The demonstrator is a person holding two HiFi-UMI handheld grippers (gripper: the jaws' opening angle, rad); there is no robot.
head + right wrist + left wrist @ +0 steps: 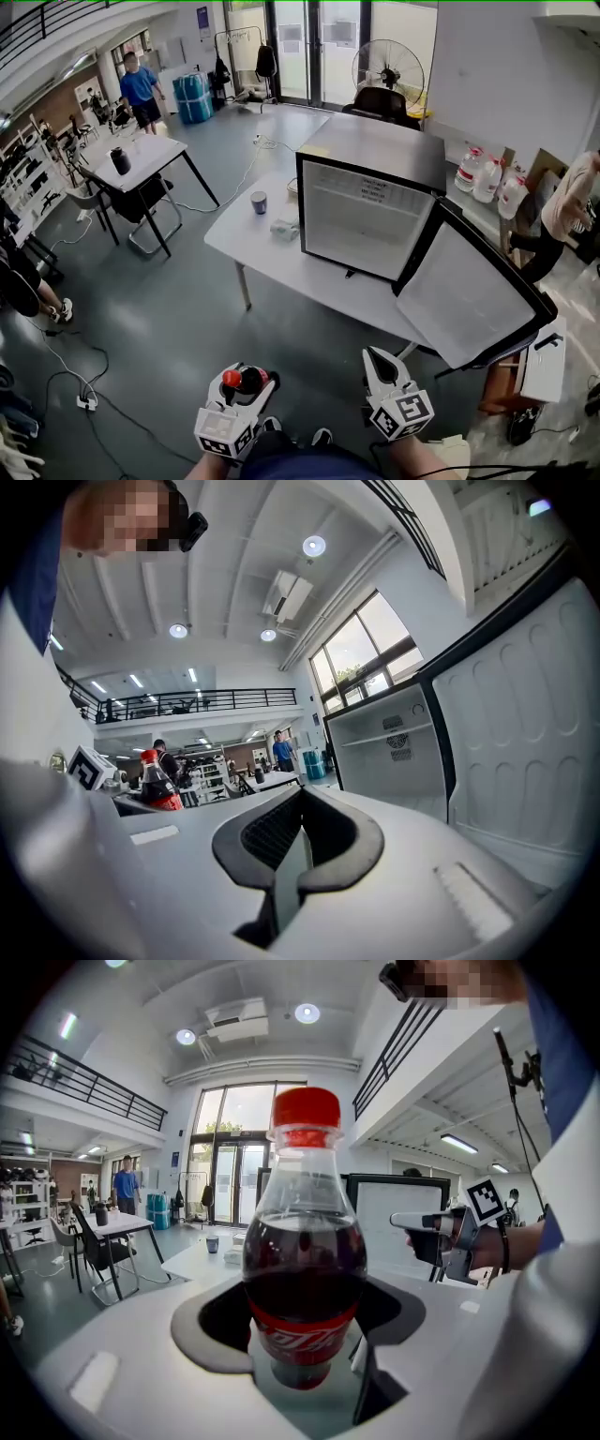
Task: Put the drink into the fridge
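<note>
Open hall, grey floor (159,309), glass doors (319,47) at 12 o'clock; we stand short of a white surface (272,258) that carries the goods.

Item 1, fridge (375,155): small, steel-topped, on the surface at 1 o'clock from us. Its door (469,291) stands swung wide toward 4 o'clock. The white inside looks bare, with one shelf (389,733) high up.

Item 2, cup (259,202): on the surface at 9 o'clock of the fridge, apart from it; a pale packet (284,228) lies between. Neither has a part in the task, as we judge.

Item 3, drink (305,1269): dark cola bottle, red cap and label, upright. It is held in the air at 6 o'clock of the head view, well apart from the fridge.

Item 4, left hand-held gripper (249,386): clamped on the drink's lower body, at the label.

Item 5, right hand-held gripper (380,364): jaws pressed together on nothing, at 3 o'clock of the left one.

Step in hand, by our reckoning: the carry. The drink is up and the door open, so only the placing is left. The next move calls for us to go toward 1 o'clock, bring the drink in over the sill, upright and clear of the door's edge, set it on the fridge floor, then loosen the left jaws.
</note>
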